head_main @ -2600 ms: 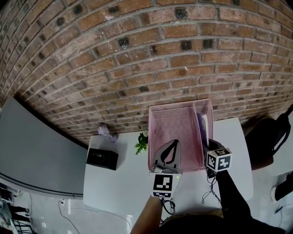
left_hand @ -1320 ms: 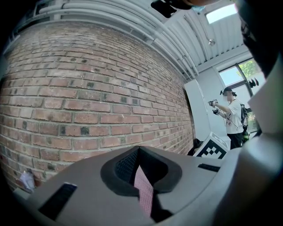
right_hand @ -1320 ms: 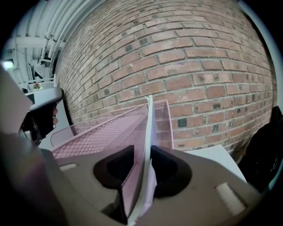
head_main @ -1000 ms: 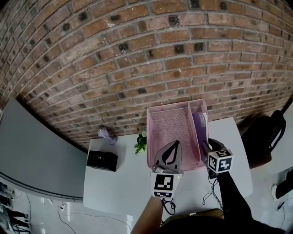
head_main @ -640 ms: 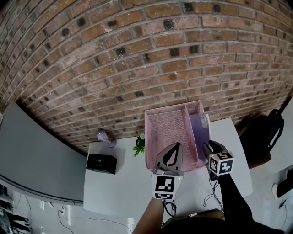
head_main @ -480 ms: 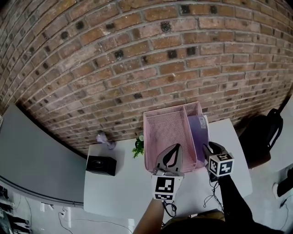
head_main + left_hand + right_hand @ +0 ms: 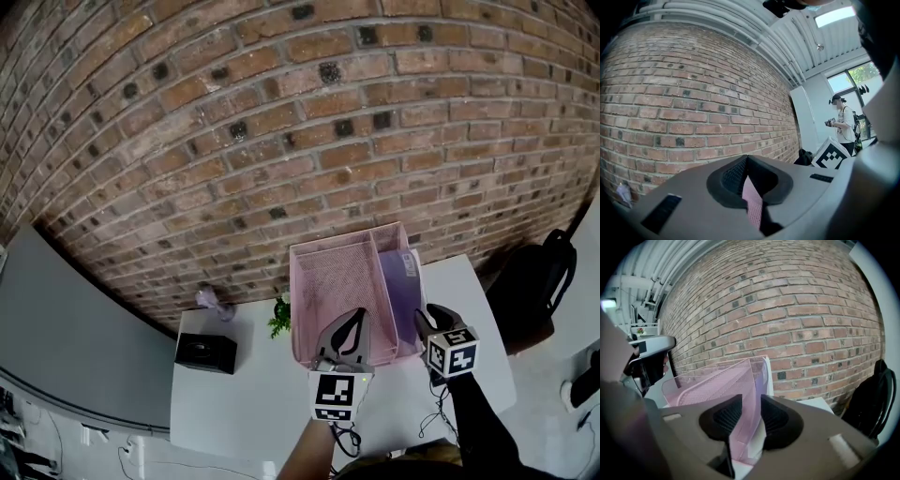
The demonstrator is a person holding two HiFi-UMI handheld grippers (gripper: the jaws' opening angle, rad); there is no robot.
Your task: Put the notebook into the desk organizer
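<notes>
- Organizer point(image 7: 337, 281): pink mesh, on the table point(image 7: 234, 394) at the foot of the brick wall. It has a wide left compartment and a narrow right one.
- Left gripper point(image 7: 351, 319): jaws fully closed on the organizer's near mesh rim; only a thin pink strip shows between the pads point(image 7: 733, 176). Judged purpose: to brace the light organizer so it cannot slide or tip.
- Right gripper point(image 7: 427, 319): jaws closed to a narrow gap on the near edge of the notebook point(image 7: 397, 286). The cover and white pages fill the space between the pads point(image 7: 776, 418).
- Notebook location: on edge in the right compartment, against the mesh divider. Its near end projects toward the right gripper.
- Judged status: insertion is almost complete; release remains.
- Risk: pulling back before the jaws open could drag the notebook out.
</notes>
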